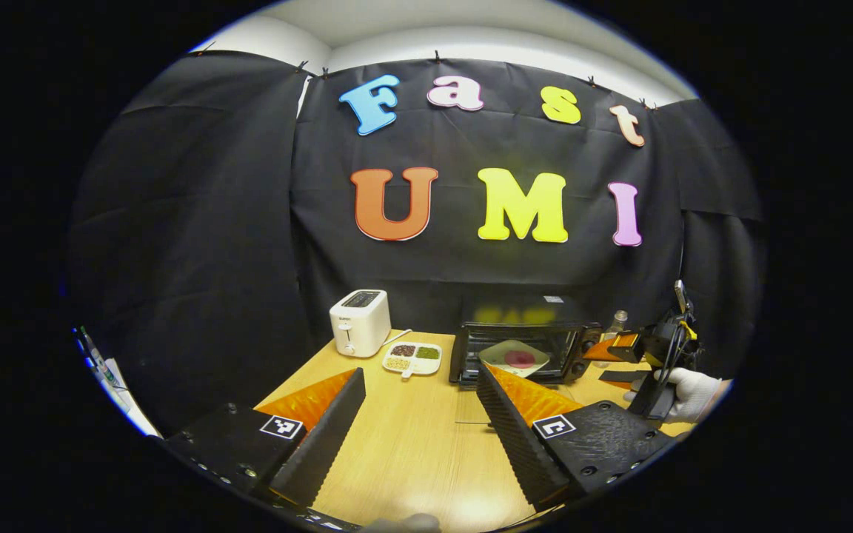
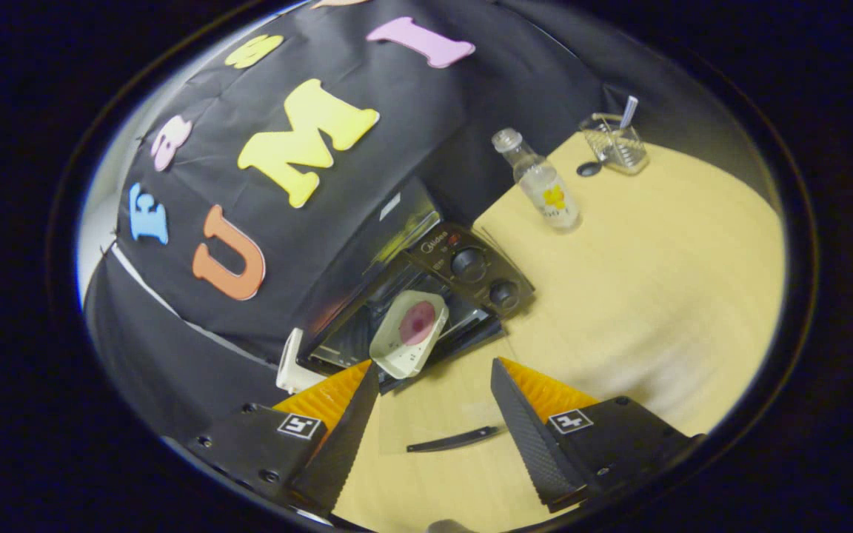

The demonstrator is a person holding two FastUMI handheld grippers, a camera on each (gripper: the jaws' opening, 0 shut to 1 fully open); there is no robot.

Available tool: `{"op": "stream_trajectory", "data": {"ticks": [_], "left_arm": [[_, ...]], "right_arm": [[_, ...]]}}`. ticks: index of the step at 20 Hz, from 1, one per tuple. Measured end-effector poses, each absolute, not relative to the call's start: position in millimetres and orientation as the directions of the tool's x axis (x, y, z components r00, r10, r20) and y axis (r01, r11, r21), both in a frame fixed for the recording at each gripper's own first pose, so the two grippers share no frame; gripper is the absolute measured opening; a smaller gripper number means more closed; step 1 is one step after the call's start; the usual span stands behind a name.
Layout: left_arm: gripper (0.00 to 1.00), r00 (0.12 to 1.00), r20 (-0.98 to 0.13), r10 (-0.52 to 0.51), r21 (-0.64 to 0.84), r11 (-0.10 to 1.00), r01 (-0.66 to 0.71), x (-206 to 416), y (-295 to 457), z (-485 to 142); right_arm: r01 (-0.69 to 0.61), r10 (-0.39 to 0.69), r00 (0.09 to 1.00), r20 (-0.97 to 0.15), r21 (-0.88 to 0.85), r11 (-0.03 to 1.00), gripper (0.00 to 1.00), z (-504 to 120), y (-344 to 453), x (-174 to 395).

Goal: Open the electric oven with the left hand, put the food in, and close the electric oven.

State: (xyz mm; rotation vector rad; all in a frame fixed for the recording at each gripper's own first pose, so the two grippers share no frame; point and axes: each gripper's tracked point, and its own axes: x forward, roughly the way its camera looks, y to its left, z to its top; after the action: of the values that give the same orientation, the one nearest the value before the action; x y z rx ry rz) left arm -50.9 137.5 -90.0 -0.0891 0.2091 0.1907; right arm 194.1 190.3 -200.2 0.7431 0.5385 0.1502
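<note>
Up close, the right gripper view shows the oven (image 2: pixel 426 296) knobs and glass bottle (image 2: pixel 541 185); the left gripper view shows a white toaster (image 1: pixel 360 322). Both tools (image 1: pixel 419 422) (image 2: pixel 434 422) are spread, holding nothing.

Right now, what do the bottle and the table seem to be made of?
The bottle looks like clear glass or plastic, since the table shows through it; which one is unclear. The table looks like pale wood or wood laminate with a smooth matte finish, showing faint grain.
</note>
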Motion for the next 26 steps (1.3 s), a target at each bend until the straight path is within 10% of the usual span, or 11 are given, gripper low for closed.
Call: {"op": "stream_trajectory", "data": {"ticks": [11, 26], "left_arm": [[0.97, 0.956, -0.294, 0.014, -0.044, 0.999, -0.028, -16, 64, -170], [0.98, 0.829, -0.559, -0.023, -0.048, 0.999, -0.004, 77, -44, -364]], "right_arm": [[0.003, 0.079, 0.931, -0.356, 0.224, 0.975, 1.00, -164, 82, 104], [-0.081, 0.073, 0.910, -0.407, -0.002, 0.997, 0.96, -144, 8, 89]]}}
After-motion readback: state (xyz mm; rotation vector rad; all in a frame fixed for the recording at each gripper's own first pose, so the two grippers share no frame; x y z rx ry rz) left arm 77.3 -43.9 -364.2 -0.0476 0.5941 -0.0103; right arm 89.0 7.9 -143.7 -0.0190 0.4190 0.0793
